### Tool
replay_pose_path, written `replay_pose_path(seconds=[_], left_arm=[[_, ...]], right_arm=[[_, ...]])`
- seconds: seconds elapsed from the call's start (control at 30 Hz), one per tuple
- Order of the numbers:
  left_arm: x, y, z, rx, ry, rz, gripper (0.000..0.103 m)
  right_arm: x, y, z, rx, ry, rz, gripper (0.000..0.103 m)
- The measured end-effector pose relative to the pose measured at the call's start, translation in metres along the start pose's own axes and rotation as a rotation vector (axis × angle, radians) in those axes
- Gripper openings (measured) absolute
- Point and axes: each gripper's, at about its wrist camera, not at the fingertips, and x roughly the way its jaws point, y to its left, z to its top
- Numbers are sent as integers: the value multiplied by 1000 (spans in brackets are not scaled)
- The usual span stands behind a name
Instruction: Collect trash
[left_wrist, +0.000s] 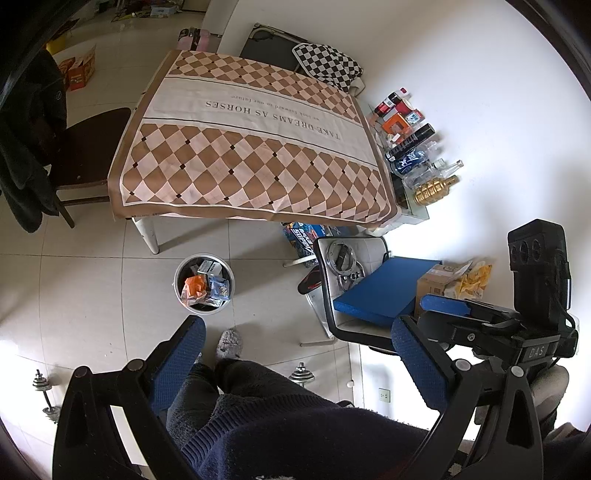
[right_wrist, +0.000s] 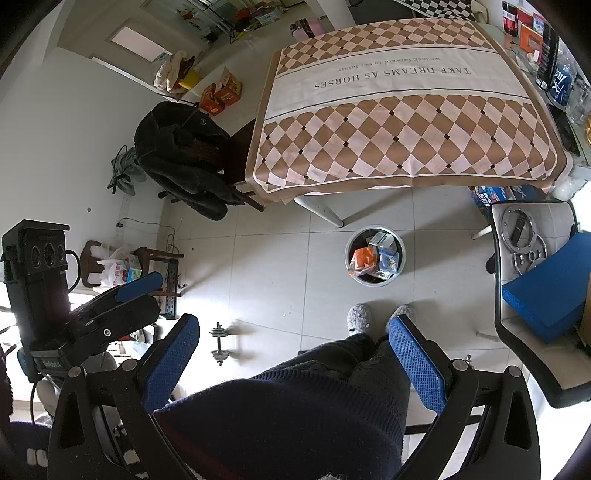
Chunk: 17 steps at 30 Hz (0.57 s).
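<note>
Both grippers held high and spread wide, empty, over a tiled floor with a filled trash bin.

Left wrist view: the left gripper (left_wrist: 299, 360) gapes with nothing between its blue pads; the round trash bin (left_wrist: 204, 283), holding orange and blue wrappers, stands on the floor just in front of the checkered tablecloth (left_wrist: 255, 147).
Right wrist view: the right gripper (right_wrist: 293, 363) is likewise spread and empty above the person's slippers (right_wrist: 359, 318); the trash bin (right_wrist: 375, 255) sits beyond them, near the table leg.
</note>
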Motion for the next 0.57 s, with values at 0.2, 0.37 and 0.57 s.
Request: replay_pose_path(seconds=[0.2,0.37,0.57], left_arm=[[0,1,0,2,1,-1,103],[0,1,0,0,2,-2,103],[-1,-2,2,-2,3,-2,103]], right_arm=[[-3,6,-2,-5,2,1,103],[-2,5,-2,-6,5,1,103],[-6,5,-4,-16,12,8,103]])
